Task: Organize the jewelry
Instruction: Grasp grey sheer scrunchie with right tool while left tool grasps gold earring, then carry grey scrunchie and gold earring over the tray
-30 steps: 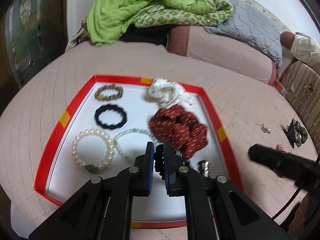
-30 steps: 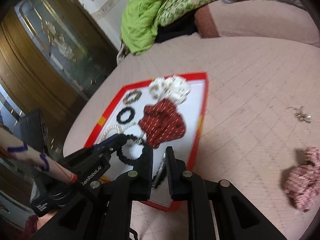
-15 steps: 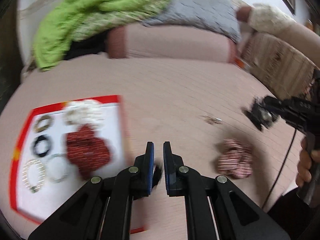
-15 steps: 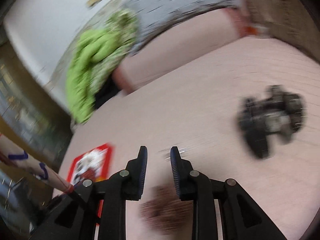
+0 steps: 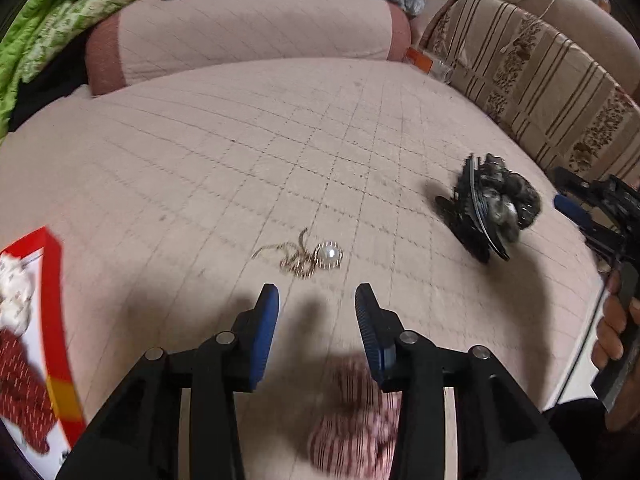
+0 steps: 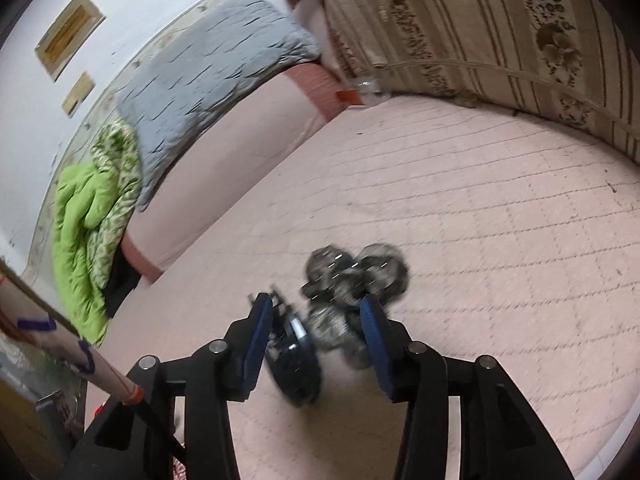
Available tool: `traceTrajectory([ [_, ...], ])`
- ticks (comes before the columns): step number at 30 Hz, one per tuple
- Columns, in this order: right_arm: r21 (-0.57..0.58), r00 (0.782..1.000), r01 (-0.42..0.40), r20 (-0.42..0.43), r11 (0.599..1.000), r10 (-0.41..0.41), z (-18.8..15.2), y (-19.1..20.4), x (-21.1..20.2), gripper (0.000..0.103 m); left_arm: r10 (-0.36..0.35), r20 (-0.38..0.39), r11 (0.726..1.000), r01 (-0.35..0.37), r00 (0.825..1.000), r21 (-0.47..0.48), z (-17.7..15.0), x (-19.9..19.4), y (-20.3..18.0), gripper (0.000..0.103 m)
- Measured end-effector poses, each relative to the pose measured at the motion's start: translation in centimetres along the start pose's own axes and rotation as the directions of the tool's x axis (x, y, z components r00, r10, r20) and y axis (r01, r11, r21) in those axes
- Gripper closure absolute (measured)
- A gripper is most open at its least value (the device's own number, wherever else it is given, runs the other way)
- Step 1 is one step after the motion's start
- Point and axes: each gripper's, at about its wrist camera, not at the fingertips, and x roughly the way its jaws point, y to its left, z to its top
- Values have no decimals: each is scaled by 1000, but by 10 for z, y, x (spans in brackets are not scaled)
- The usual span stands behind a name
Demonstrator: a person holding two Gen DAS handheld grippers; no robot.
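Now the pearl pendant [image 5: 329, 255] on its tangled gold chain lies loose on the pink quilt [image 5: 224, 152], just past the left gripper [image 5: 317, 302], whose jaws are opening with nothing between them. At three o'clock of it sits the dark hair clip [image 5: 490, 208]; the right gripper [image 6: 316, 322] hangs over that clip, jaws opening, blue pads astride but not pressing. At nine o'clock the red tray [image 5: 54, 312] already holds a red scrunchie [image 5: 18, 380] and a white one [image 5: 14, 294], so part is done; three pieces look left. The striped scrunchie [image 5: 352, 428] is blurred, half hidden behind the fingers; most of the tray is cut off.
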Motion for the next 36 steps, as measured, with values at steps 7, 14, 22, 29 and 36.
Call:
traceTrajectory([
  [7,31,1000,-16,-13,999,16,8,-13,6,53,53,-26,998,-52,998,36,20,44,-5,65],
  [14,57,1000,13,6,998,-14,16,-25,10,53,150,46,974,-155,988,165,17,54,-25,85],
  [22,-27,994,58,-94,998,-61,21,-22,49,46,97,116,989,-109,988,99,17,30,-12,98],
  [29,-21,989,48,-139,999,-51,17,-24,71,86,69,146,995,-79,987,59,17,14,-7,98],
  [36,-100,985,84,159,991,-67,26,1,2,89,49,195,998,-58,980,38,10,-12,4,98],
])
